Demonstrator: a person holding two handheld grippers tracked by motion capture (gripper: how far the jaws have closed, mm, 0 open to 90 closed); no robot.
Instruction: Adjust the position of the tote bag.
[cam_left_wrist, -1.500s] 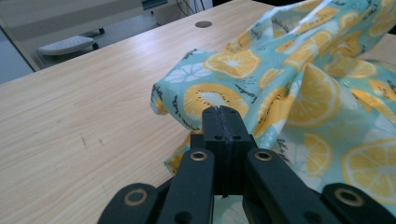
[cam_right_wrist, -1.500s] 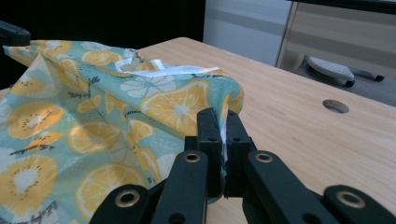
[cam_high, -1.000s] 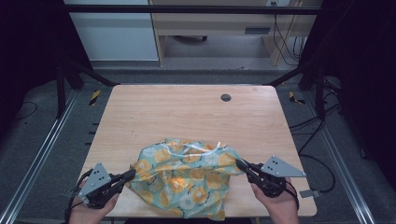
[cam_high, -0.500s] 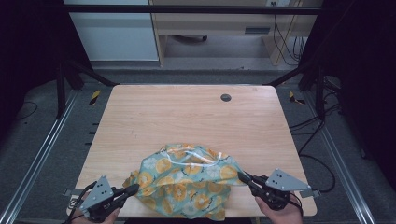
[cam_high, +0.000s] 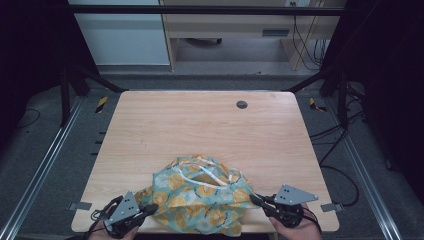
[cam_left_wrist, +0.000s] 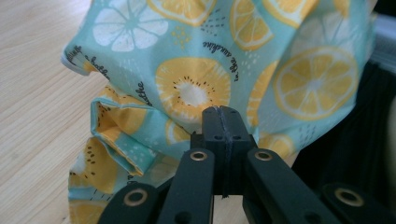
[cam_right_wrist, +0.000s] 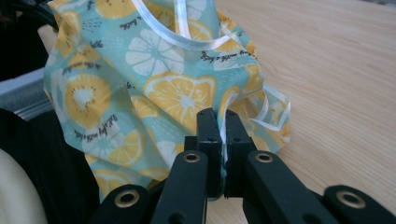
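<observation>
A teal cloth (cam_high: 200, 200) printed with lemon slices and trimmed with white ribbon lies bunched at the near edge of the wooden table (cam_high: 200, 125). My left gripper (cam_high: 150, 207) is shut on the cloth's left end. In the left gripper view the closed jaws (cam_left_wrist: 223, 114) meet against the folded fabric (cam_left_wrist: 196, 88). At the cloth's right end my right gripper (cam_high: 252, 197) is shut too. The right gripper view shows a white hem pinched between its jaws (cam_right_wrist: 224, 119), with the cloth (cam_right_wrist: 140, 79) spreading to the left. A hand holds each gripper at the bottom edge.
A round dark grommet (cam_high: 242, 104) sits in the far part of the tabletop. Metal rails (cam_high: 45, 165) run along both sides of the table, and cables (cam_high: 335, 160) trail on the floor to the right. A cabinet (cam_high: 240, 30) stands beyond the table.
Both grippers have sunk and drawn back toward the near edge. The cloth has come down with them and now sags lower and wider on the table.
</observation>
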